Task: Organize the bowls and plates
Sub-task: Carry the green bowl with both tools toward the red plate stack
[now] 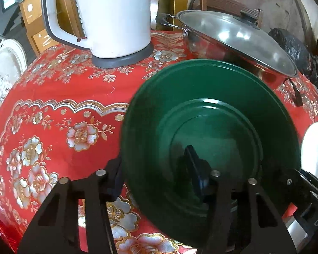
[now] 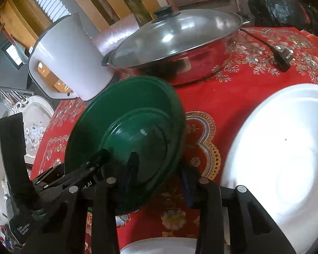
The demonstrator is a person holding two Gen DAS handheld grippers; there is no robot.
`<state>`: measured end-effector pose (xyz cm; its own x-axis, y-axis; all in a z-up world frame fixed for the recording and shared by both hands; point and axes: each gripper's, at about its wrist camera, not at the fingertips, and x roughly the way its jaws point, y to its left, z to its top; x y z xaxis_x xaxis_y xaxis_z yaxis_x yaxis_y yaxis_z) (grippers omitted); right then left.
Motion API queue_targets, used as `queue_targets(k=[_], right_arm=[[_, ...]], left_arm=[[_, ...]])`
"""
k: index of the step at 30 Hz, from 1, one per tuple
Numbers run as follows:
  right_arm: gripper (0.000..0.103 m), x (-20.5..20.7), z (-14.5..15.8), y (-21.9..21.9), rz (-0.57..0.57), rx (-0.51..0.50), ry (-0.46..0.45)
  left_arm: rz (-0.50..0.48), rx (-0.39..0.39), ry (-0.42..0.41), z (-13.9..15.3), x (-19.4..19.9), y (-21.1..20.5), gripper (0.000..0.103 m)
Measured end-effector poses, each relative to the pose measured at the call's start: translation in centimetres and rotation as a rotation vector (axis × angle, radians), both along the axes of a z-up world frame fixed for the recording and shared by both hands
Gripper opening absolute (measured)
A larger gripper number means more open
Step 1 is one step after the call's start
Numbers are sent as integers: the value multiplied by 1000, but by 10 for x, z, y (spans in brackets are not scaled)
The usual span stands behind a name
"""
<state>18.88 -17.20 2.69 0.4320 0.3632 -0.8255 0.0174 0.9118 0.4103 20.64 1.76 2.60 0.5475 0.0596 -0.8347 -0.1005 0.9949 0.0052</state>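
A dark green plate [image 1: 212, 97] hangs tilted over the red flowered tablecloth [image 1: 53, 89]. My left gripper [image 1: 153, 165] is shut on its left rim, one finger under the edge and the other inside the dish. In the right wrist view the same green plate [image 2: 137, 110] leans to the left. My right gripper [image 2: 159, 165] is shut on its right rim, one finger inside and one behind. The left gripper's finger [image 2: 102, 155] shows on the plate's near left edge. A large white plate [image 2: 286, 158] lies flat on the cloth to the right, and its edge [image 1: 315, 148] shows in the left wrist view.
A white electric kettle [image 1: 112, 17] stands at the back left on its grey base. A steel wok with a glass lid [image 1: 233, 40] sits behind the green plate. A black plug and cord [image 2: 282, 57] lie beside the wok. Another white dish [image 2: 159, 245] is at the near edge.
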Motion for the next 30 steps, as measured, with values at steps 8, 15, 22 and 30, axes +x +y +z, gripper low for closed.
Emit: queue_targets(k=[8, 15, 22, 30], right_arm=[[29, -4, 3, -2, -3, 15, -2], [29, -10, 13, 5, 10, 19, -19], [29, -21, 23, 17, 40, 30, -29], [29, -43, 43, 40, 91, 32, -61]], left_arm=[[13, 21, -27, 9, -10, 5, 34], [20, 37, -69, 27, -27, 9, 34], [38, 43, -105, 42, -51, 21, 34], [57, 47, -145, 60, -90, 38, 34]])
